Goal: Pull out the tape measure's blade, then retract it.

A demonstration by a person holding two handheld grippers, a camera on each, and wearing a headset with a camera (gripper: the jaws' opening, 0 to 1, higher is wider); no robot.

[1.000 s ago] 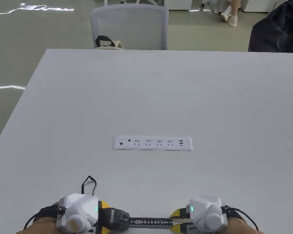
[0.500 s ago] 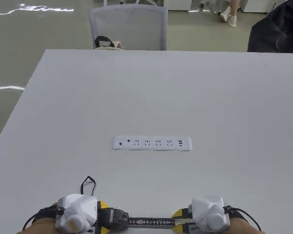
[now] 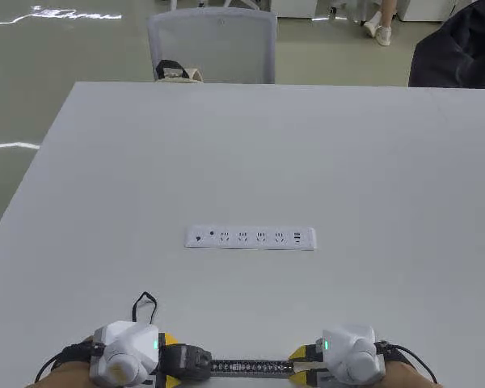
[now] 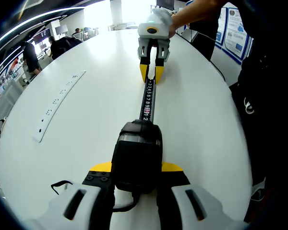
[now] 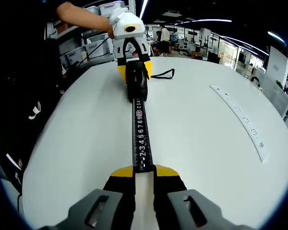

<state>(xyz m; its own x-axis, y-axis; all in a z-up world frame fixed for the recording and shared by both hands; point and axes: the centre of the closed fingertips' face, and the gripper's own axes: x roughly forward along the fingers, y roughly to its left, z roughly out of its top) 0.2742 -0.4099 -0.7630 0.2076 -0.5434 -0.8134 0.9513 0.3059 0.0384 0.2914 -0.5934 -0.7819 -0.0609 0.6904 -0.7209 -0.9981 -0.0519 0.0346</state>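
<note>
My left gripper (image 4: 135, 170) is shut on the black tape measure case (image 4: 136, 153), which rests low over the white table near its front edge; the same case (image 3: 191, 362) sits by the left gripper (image 3: 168, 364) in the head view. A black blade (image 3: 250, 368) with white numbers runs out of it to the right. My right gripper (image 5: 144, 173) is shut on the blade's end (image 5: 142, 160) and faces the left one. In the right gripper view the case (image 5: 136, 79) lies far along the blade, with its black wrist loop (image 5: 163, 74) on the table.
A white power strip (image 3: 250, 238) lies across the middle of the table (image 3: 275, 153). A grey office chair (image 3: 212, 44) stands at the far edge. Open floor lies to the left, and a person's dark clothes show at the far right.
The right gripper has moved slightly to the right with the blade end, so a bit more blade is out. The left gripper holds the case nearly still.
</note>
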